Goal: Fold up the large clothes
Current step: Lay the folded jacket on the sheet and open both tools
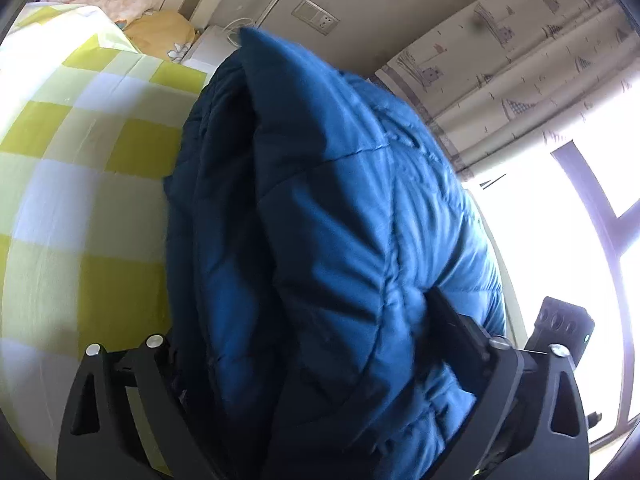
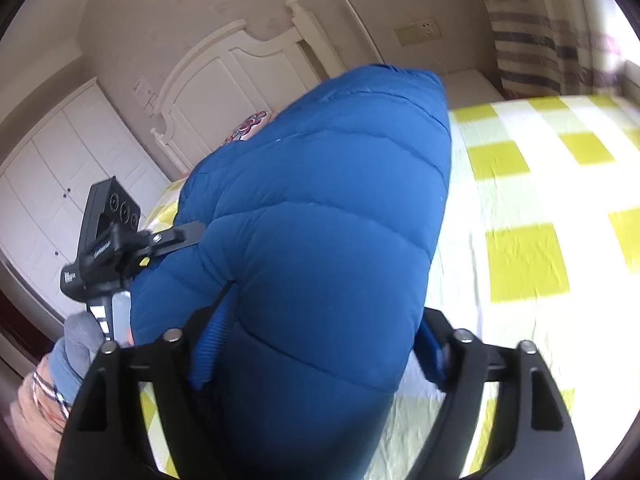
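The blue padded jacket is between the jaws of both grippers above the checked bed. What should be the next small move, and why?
Probably lower the blue padded jacket onto the checked bedsheet and let go. It is bunched thickly in the wide jaws of the left gripper and right gripper and lifted off the bed, so it looks gathered and only needs setting down.

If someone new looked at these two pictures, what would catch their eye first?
A bulky blue puffer jacket fills the middle of both views, bunched between the fingers of the right gripper and the left gripper. Under it spreads a yellow-and-white checked bedsheet, with a white headboard behind.
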Available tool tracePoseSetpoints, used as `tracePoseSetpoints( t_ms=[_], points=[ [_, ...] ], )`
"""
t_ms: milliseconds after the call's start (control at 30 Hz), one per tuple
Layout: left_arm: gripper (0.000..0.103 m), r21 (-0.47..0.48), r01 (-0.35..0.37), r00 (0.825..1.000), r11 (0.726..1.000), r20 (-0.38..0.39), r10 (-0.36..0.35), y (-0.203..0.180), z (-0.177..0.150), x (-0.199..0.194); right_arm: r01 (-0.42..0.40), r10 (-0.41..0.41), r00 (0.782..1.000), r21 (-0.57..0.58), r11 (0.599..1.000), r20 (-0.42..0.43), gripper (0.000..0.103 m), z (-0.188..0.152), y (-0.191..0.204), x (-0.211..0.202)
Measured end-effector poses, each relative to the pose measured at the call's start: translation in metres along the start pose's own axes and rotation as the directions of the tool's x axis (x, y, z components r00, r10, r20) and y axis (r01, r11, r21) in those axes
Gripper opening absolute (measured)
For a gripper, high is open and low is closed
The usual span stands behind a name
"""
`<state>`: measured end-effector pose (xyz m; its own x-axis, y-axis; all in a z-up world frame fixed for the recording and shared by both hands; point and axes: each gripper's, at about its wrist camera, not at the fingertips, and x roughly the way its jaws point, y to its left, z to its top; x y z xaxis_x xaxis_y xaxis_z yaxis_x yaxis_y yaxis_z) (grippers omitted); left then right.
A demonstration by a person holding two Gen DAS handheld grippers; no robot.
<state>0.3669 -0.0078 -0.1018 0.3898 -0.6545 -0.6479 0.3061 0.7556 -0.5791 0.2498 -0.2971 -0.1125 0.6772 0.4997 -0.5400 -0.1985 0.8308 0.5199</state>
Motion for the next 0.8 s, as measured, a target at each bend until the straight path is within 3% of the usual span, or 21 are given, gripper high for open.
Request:
tracePoseSetpoints(
  t_ms=[100, 167, 267, 300, 367, 400, 467, 533, 567, 667, 733, 800],
  points=[
    [0.099, -0.037, 0.006, 1.000, 0.999, 0.010, -0.006, 0.007, -0.020, -0.022, 0.040, -0.040, 0.999, 0.050, 0.998, 0.005, 0.089, -0.008, 0.005, -0.004],
    [0.099, 0.006, -0.072, 0.996, 0.997, 0.051, 0.071, -0.004, -0.035, -0.047, 0.096, -0.098, 0.995, 0.079, 0.992, 0.033, 0.090, -0.011, 0.012, -0.025],
    [0.099, 0.203, -0.273, 0.954, 0.940, 0.182, 0.238, -0.063, -0.062, -0.087, 0.200, -0.203, 0.966, 0.034, 0.979, 0.158, 0.096, -0.022, 0.044, -0.073],
    [0.099, 0.259, -0.343, 0.925, 0.903, 0.258, 0.278, -0.088, -0.074, -0.106, 0.220, -0.214, 0.954, -0.003, 0.976, 0.209, 0.101, -0.027, 0.059, -0.090],
    [0.099, 0.305, -0.445, 0.859, 0.842, 0.411, 0.305, -0.129, -0.097, -0.141, 0.300, -0.250, 0.910, -0.109, 0.948, 0.332, 0.101, -0.043, 0.097, -0.127],
    [0.099, 0.303, -0.492, 0.813, 0.816, 0.496, 0.305, -0.150, -0.114, -0.160, 0.347, -0.272, 0.886, -0.148, 0.926, 0.376, 0.101, -0.051, 0.113, -0.139],
    [0.099, 0.254, -0.562, 0.729, 0.787, 0.602, 0.326, -0.180, -0.146, -0.187, 0.455, -0.329, 0.838, -0.225, 0.861, 0.435, 0.101, -0.076, 0.144, -0.161],
    [0.099, 0.211, -0.597, 0.679, 0.774, 0.646, 0.348, -0.192, -0.169, -0.198, 0.518, -0.372, 0.813, -0.262, 0.814, 0.448, 0.101, -0.096, 0.162, -0.171],
    [0.099, 0.208, -0.603, 0.671, 0.770, 0.655, 0.348, -0.197, -0.177, -0.198, 0.527, -0.381, 0.810, -0.269, 0.806, 0.446, 0.101, -0.105, 0.166, -0.175],
    [0.099, 0.229, -0.599, 0.697, 0.767, 0.621, 0.358, -0.208, -0.199, -0.195, 0.517, -0.378, 0.818, -0.265, 0.814, 0.434, 0.101, -0.117, 0.174, -0.187],
    [0.099, 0.242, -0.599, 0.701, 0.763, 0.619, 0.354, -0.211, -0.211, -0.197, 0.520, -0.389, 0.811, -0.233, 0.822, 0.437, 0.101, -0.118, 0.178, -0.199],
    [0.099, 0.262, -0.609, 0.703, 0.749, 0.616, 0.356, -0.216, -0.216, -0.196, 0.496, -0.373, 0.819, -0.210, 0.843, 0.437, 0.101, -0.114, 0.180, -0.212]
  ],
)
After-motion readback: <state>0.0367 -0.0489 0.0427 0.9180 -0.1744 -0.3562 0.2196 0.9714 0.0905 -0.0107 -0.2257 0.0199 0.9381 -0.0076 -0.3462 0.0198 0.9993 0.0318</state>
